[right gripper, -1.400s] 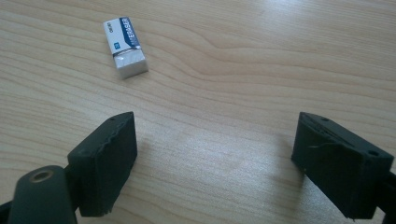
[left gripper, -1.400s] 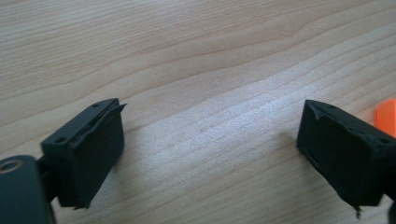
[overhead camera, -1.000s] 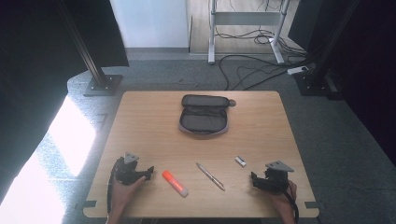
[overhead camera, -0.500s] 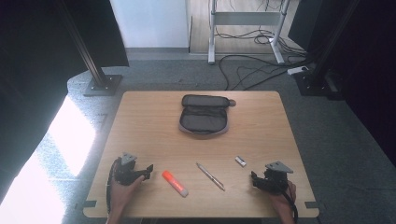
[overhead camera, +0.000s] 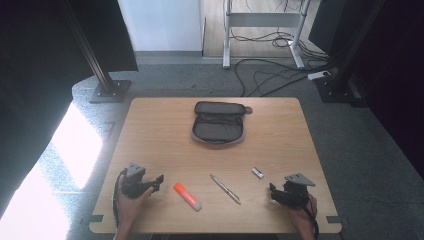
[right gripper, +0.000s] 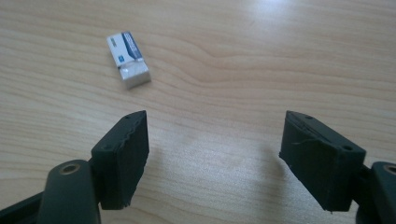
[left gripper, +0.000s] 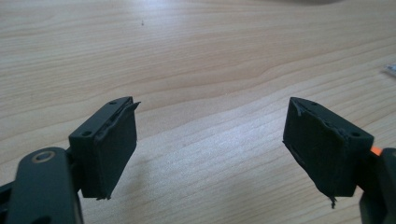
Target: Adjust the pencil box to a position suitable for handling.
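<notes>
An open dark pencil case [overhead camera: 218,123] lies at the far middle of the wooden table [overhead camera: 150,125]. Near the front edge lie an orange highlighter [overhead camera: 187,196], a silver pen [overhead camera: 225,189] and a small white eraser [overhead camera: 257,173], which also appears at the upper left [right gripper: 128,59] in the right gripper view. My left gripper [overhead camera: 159,180] rests at the front left, just left of the highlighter, open and empty [left gripper: 210,149]. My right gripper [overhead camera: 273,192] rests at the front right, below the eraser, open with nothing between its fingers [right gripper: 215,154].
Black stand bases [overhead camera: 109,90] and cables [overhead camera: 270,75] lie on the grey floor beyond the table. A bright patch of light [overhead camera: 65,160] falls on the floor at the left. Bare wood lies between the case and the small items.
</notes>
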A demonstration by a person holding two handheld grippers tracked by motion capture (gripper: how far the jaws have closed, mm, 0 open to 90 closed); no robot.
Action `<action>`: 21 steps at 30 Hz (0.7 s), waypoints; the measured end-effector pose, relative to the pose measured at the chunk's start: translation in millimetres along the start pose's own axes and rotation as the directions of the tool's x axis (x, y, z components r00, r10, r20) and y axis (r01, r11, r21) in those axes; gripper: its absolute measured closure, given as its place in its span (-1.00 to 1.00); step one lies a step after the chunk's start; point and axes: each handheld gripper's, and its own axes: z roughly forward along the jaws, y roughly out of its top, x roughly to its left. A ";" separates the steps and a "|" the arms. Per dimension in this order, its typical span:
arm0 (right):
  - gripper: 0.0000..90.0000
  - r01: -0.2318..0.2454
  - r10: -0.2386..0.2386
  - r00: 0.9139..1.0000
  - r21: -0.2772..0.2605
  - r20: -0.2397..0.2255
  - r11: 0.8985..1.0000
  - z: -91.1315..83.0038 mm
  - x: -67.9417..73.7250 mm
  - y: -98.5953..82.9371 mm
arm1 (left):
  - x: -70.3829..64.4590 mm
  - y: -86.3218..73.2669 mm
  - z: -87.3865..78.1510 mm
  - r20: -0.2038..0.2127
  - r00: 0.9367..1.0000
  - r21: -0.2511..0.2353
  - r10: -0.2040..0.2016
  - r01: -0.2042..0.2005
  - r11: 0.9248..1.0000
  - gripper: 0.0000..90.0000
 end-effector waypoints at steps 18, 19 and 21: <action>-0.40 -0.033 0.029 0.999 -0.083 -0.043 0.996 -9.4 2.5 6.0 | -7.5 8.1 -1.2 0.010 1.000 -0.052 -0.011 0.012 0.999 -0.61; -0.40 -0.032 0.029 0.999 -0.086 -0.044 0.996 -9.5 2.9 6.5 | -8.0 8.8 -0.4 0.010 1.000 -0.052 -0.012 0.013 0.999 -0.61; -0.40 -0.034 0.030 0.999 -0.091 -0.045 0.995 -9.8 3.9 7.4 | -8.5 9.7 0.6 0.008 1.000 -0.049 -0.008 0.008 0.999 -0.60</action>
